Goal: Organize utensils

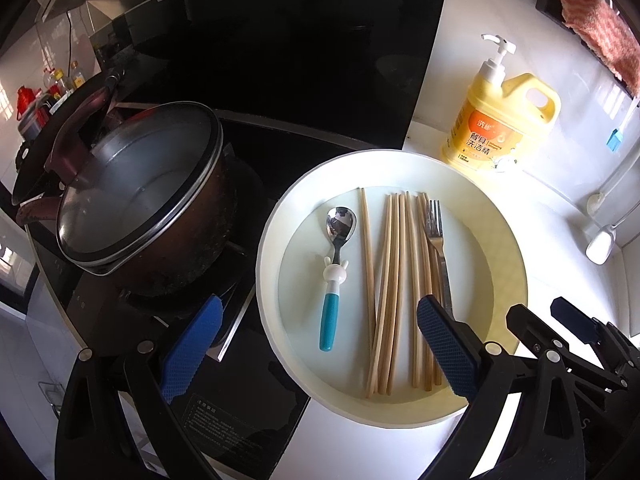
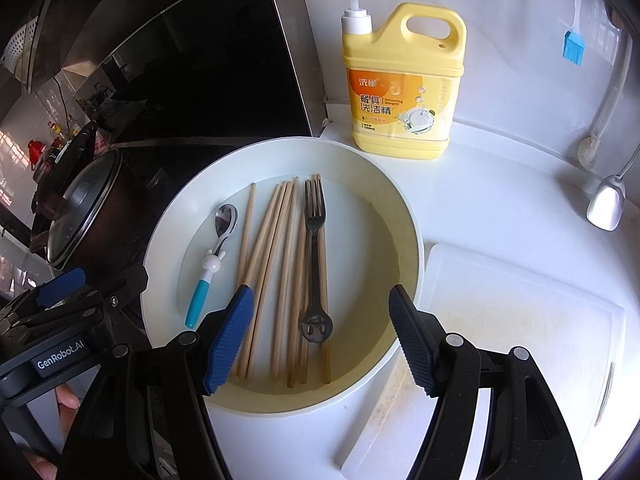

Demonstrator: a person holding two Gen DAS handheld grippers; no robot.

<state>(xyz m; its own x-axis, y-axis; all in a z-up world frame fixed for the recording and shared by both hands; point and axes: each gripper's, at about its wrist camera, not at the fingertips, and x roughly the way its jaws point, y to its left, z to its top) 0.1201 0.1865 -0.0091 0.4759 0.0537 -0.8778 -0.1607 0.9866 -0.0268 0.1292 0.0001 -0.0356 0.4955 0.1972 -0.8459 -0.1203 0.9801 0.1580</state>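
Observation:
A round white basin (image 1: 508,240) (image 2: 408,216) on the counter holds a small spoon (image 1: 334,264) (image 2: 212,260) with a teal handle at the left, several wooden chopsticks (image 1: 390,280) (image 2: 276,256) in the middle, and a metal fork (image 1: 438,240) (image 2: 316,248) lying on the right chopsticks. My left gripper (image 1: 320,316) is open and empty, hovering over the basin's near left side. My right gripper (image 2: 322,304) is open and empty, hovering above the fork's handle end. The right gripper also shows at the lower right of the left wrist view (image 1: 576,320).
A lidded dark pot (image 1: 140,196) (image 2: 80,216) stands on the black stove left of the basin. A yellow dish-soap jug (image 1: 500,120) (image 2: 404,84) stands behind it. A white cutting board (image 2: 512,328) lies at the right. A ladle (image 2: 606,204) and brushes hang near the wall.

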